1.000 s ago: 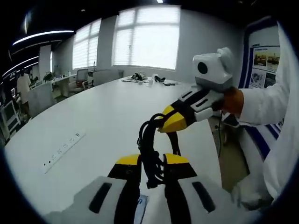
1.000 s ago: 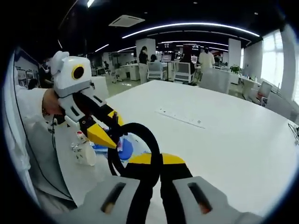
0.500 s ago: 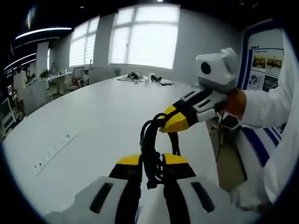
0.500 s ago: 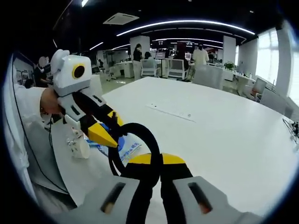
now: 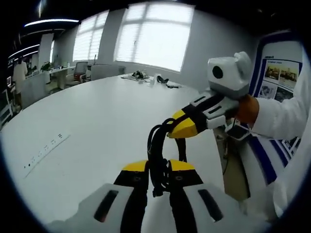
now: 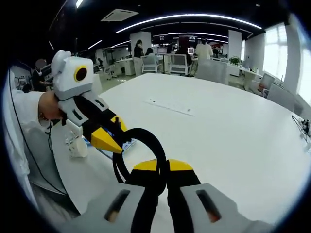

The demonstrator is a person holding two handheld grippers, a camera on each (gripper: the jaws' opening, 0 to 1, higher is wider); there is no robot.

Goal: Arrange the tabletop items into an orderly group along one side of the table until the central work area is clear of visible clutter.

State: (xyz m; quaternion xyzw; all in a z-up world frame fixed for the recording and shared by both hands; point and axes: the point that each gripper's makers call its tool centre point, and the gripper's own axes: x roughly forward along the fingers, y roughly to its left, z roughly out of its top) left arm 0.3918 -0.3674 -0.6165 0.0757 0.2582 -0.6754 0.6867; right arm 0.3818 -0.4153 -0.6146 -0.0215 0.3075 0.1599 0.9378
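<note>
The black cable (image 5: 156,154) hangs in the air above the white counter (image 5: 97,126), bundled into a loop and pinched at two places: the left gripper (image 5: 158,167) has its jaws closed on the lower strands, while the right gripper (image 5: 181,127) clamps the top of the loop. Holding both ends probably keeps the coil from unravelling while it is carried. In the right gripper view, a small white item (image 6: 76,144) and a blue-printed sheet (image 6: 116,144) lie near the counter's edge, likely where it belongs.
</note>
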